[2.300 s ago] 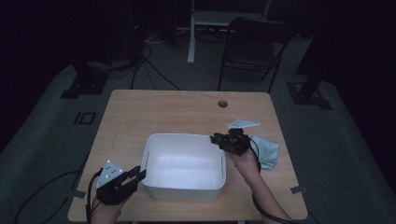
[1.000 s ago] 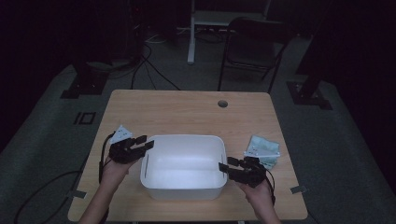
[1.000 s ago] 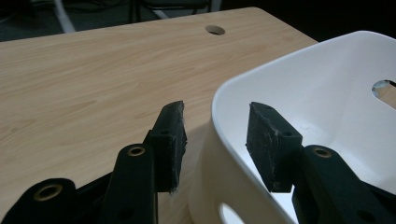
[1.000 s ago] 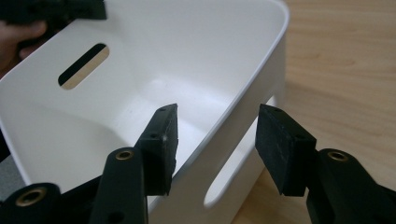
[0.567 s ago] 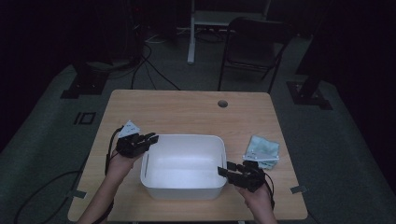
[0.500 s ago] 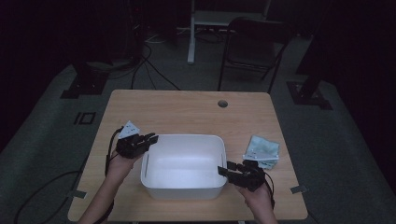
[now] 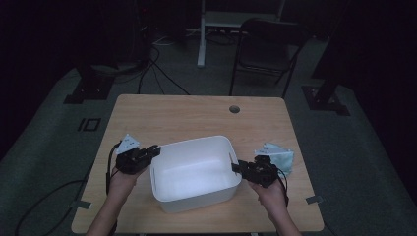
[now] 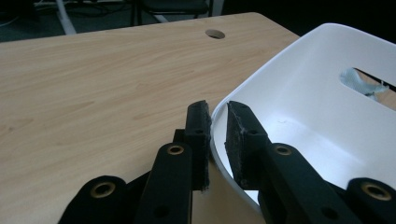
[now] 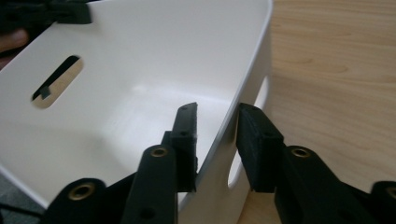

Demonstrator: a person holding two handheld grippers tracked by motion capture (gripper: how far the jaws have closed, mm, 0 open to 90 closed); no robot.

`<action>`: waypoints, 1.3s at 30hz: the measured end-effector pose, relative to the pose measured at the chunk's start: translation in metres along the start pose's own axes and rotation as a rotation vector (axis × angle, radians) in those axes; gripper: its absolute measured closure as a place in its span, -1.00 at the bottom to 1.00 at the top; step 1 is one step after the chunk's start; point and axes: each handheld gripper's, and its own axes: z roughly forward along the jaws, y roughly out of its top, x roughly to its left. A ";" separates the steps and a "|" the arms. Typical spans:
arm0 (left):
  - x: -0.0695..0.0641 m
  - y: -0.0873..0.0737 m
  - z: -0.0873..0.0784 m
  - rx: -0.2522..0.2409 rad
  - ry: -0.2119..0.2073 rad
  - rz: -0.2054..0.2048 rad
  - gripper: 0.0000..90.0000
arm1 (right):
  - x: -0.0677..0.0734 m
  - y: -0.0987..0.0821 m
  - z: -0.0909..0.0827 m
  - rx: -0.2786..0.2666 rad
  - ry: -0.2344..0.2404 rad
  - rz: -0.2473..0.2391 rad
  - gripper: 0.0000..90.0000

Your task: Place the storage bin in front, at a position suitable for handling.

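two-handed grip on bin rim

grippers sit at opposite short ends of the white bin (image 7: 194, 172), which rests on the near half of the table (image 7: 196, 115), slightly skewed. the bin's long axis runs from one hand to the other, so any lift is likely to go straight up with both ends kept level.

left gripper (image 7: 147, 154): jaws have just been closing and now stand narrow astride the rim of the bin's left wall. in the left gripper view, one pad (image 8: 200, 126) is outside the wall and the other inside. contact looks made or very nearly made on the outer side; a thin gap may remain.

right gripper (image 7: 239, 168): jaws have just been closing, also narrow, astride the right wall beside its handle slot (image 9: 236, 172). in the right gripper view, a small gap remains on each side of the wall, so the grip is judged not yet firm.

farther off, a pale cloth (image 7: 278, 156) lies just beyond the right hand, clear of the bin.
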 end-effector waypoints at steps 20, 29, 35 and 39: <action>-0.024 -0.016 -0.020 -0.027 0.103 -0.031 0.67 | -0.019 0.035 0.027 0.021 -0.031 0.007 0.79; -0.018 -0.022 -0.025 -0.038 0.109 -0.062 0.70 | -0.014 0.039 0.036 0.019 -0.028 -0.008 0.81; -0.020 -0.021 -0.025 -0.036 0.142 -0.052 0.75 | -0.013 0.038 0.036 0.017 -0.021 -0.008 0.80; -0.021 -0.021 -0.024 -0.041 0.157 -0.054 0.77 | -0.015 0.038 0.034 0.016 0.005 0.007 0.77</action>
